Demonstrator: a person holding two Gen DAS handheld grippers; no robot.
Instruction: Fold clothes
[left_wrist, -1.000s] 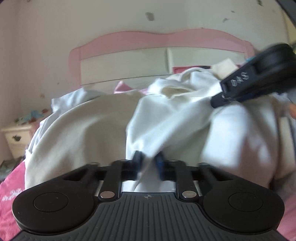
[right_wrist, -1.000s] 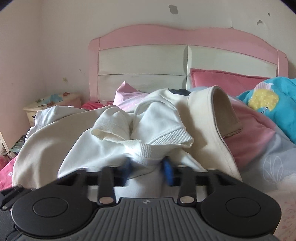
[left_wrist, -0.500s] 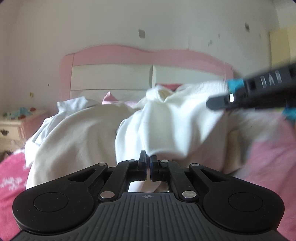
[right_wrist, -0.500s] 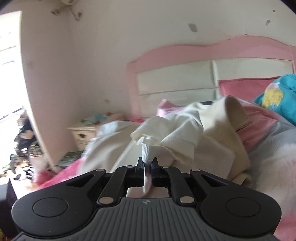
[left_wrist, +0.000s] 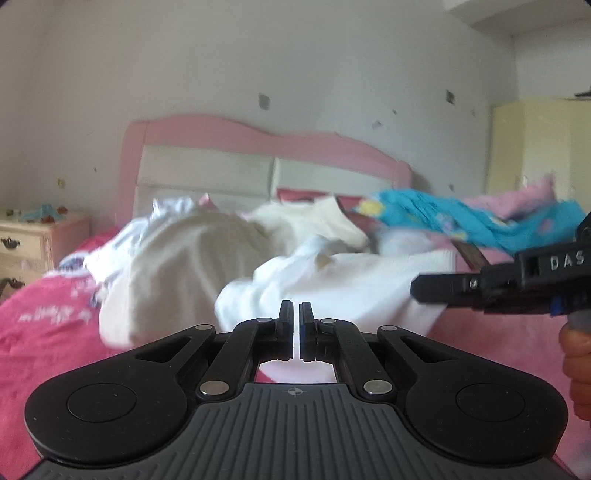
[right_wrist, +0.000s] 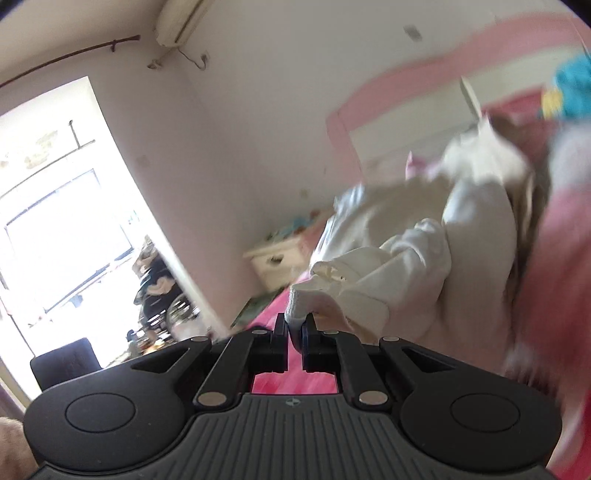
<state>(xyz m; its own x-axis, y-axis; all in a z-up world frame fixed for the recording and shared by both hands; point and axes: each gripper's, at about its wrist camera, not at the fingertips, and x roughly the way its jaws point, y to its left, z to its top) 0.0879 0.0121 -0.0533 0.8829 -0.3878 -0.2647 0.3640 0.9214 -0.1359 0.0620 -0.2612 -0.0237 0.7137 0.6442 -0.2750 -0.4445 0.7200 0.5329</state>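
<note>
A white garment (left_wrist: 332, 280) lies spread over the pink bedspread (left_wrist: 48, 325) in front of me. My left gripper (left_wrist: 295, 314) has its jaws together on the garment's near edge, and white cloth shows beneath the fingers. In the right wrist view my right gripper (right_wrist: 294, 325) pinches the ribbed hem of the same white garment (right_wrist: 402, 269), which stretches away to the right. The right gripper (left_wrist: 417, 290) also reaches in from the right edge of the left wrist view, level with the cloth.
A cream garment heap (left_wrist: 177, 258) sits behind on the left, and a blue patterned blanket (left_wrist: 443, 218) behind on the right. The pink headboard (left_wrist: 258, 136), a nightstand (left_wrist: 22, 240) and a yellow wardrobe (left_wrist: 535, 147) ring the bed. A hand (left_wrist: 576, 354) holds the right gripper. A bright window (right_wrist: 62, 221) is at left.
Both grippers closed on the white garment and drew back from the pile, pulling the cloth along. The right view swung left toward the window and rolled.
</note>
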